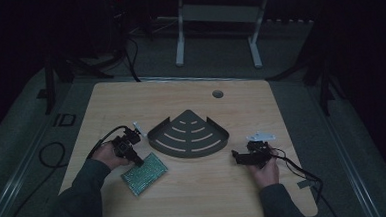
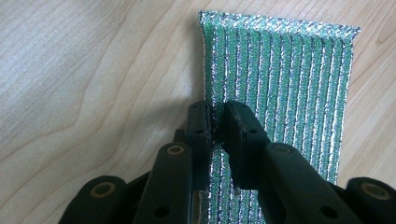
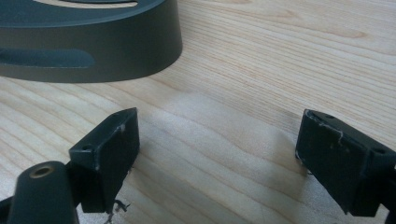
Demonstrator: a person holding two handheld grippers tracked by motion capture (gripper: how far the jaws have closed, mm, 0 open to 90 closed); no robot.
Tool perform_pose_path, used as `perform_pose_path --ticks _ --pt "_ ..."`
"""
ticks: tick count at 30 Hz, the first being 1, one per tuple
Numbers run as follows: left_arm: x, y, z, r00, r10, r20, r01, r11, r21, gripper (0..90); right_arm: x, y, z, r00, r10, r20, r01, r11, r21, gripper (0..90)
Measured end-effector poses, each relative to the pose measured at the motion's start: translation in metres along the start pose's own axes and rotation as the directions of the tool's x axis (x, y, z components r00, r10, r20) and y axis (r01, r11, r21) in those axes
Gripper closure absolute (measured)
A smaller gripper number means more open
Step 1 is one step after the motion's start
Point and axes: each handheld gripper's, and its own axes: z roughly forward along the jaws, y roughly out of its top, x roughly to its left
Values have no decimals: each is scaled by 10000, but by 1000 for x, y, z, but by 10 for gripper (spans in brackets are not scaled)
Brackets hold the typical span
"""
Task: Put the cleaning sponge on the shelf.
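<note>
Green glittery ribbed sponge cloth [image 2: 280,88]: flat on table, front-left; one edge pinched in left gripper [image 2: 218,122]. Dark slotted quarter-round corner rack [image 1: 188,135]: upright, table ctr.

Dim room; grey floor [image 1: 26,122]; white frame legs [image 1: 180,44] behind wooden table [image 1: 130,99].

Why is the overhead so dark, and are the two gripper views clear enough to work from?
High view: dim and underexposed, room black, though the table and shelf are readable. Left gripper view: bright, sharp on the glittery sponge pinched by the left gripper. Right gripper view: bright, right gripper casting a soft shadow.
</note>
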Motion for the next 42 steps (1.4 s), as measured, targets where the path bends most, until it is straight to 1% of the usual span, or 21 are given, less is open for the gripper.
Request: perform_pose_path --ticks 4,8,9,11,16,17,20,24,31,36,42 --pt "2 1 0 9998 -167 143 165 9998 129 811 0 0 0 10000 2 -3 -2 10000 0 130" --pt "1 3 0 9997 -190 130 187 9996 222 830 0 0 0 10000 5 0 -5 10000 2 131" --pt "0 5 0 9998 -212 44 210 9991 356 849 0 0 0 10000 0 -2 0 10000 0 131" --pt "-1 6 -1 9997 -225 -70 228 9987 455 885 0 0 0 10000 1 0 -1 10000 0 131" --pt "-4 8 -2 9994 -252 -236 266 9979 598 900 0 0 0 10000 2 -4 -2 10000 0 131" --pt "-4 9 -2 9995 -204 -241 218 9978 619 900 0 0 0 10000 -1 -1 1 10000 -1 131" --pt "-5 9 -4 9994 -300 -164 309 9981 537 900 0 0 0 10000 1 -1 -1 10000 -1 131" --pt "-5 7 -9 9994 -317 -147 324 9984 467 900 0 0 0 10000 -1 -1 1 10000 1 131" --pt "-7 6 -20 9987 -394 -315 401 9989 230 900 0 0 0 10000 5 -2 -5 10000 1 131" --pt "-11 6 -29 9981 -292 -548 293 9996 22 900 0 0 0 10000 6 -3 -6 10000 -2 131" --pt "-14 6 -36 9981 -209 -586 209 9998 -10 900 0 0 0 10000 0 -2 0 10000 -2 131"
